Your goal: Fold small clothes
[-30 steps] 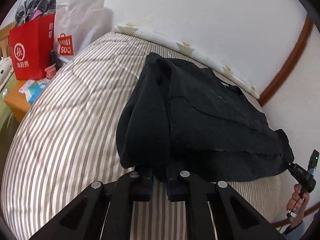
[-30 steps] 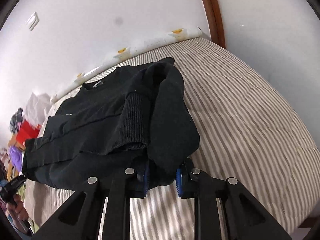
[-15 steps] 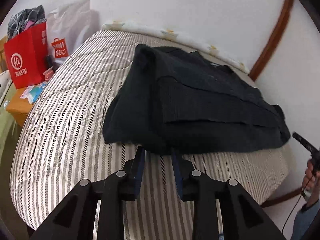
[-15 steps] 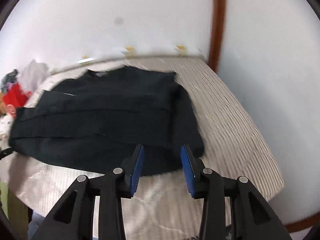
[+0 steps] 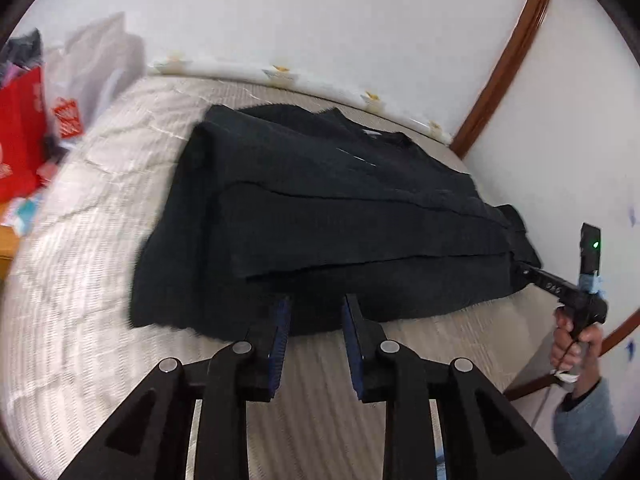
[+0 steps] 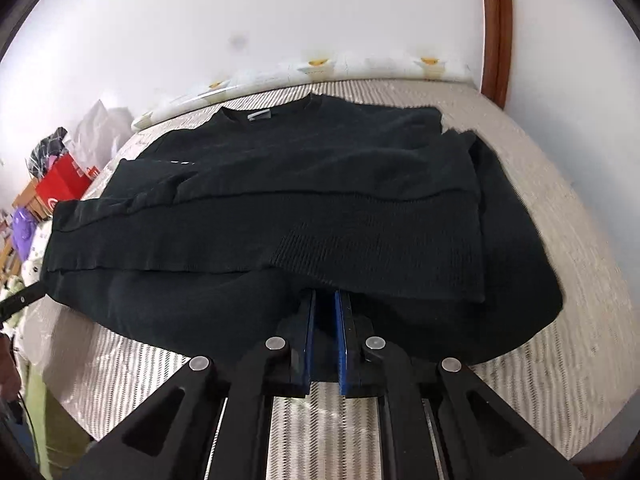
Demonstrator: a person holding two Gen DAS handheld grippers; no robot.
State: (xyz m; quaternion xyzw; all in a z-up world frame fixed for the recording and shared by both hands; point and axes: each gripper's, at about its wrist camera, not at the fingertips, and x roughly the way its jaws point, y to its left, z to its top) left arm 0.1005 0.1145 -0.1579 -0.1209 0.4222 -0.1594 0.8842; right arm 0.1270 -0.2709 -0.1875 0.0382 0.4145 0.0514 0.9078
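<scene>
A black sweater (image 5: 332,216) lies spread across the striped mattress (image 5: 80,264) on my feeds, both sleeves folded in over the body. Only the right wrist view shows the neck label (image 6: 259,114) at the collar, toward the wall; only the left wrist view shows my other tool from outside, the right gripper (image 5: 520,270) reaching in at the garment's far hem corner, the hand (image 5: 576,344) clutching its handle.

Beside the bed, a red shopping bag (image 5: 18,132) stands stuffed with dark clothing, a white plastic bag (image 5: 96,68) slumped behind it; what that one holds I cannot make out.

The left gripper (image 5: 314,308) hovers at the near hem, its blue-padded fingers (image 5: 282,328) spread apart and holding nothing. The right gripper (image 6: 325,304), seen from its own camera, has narrowed to a slim gap over the sweater's lower edge, dark cloth between the pads; whether it actually pinches the fabric I cannot tell.
</scene>
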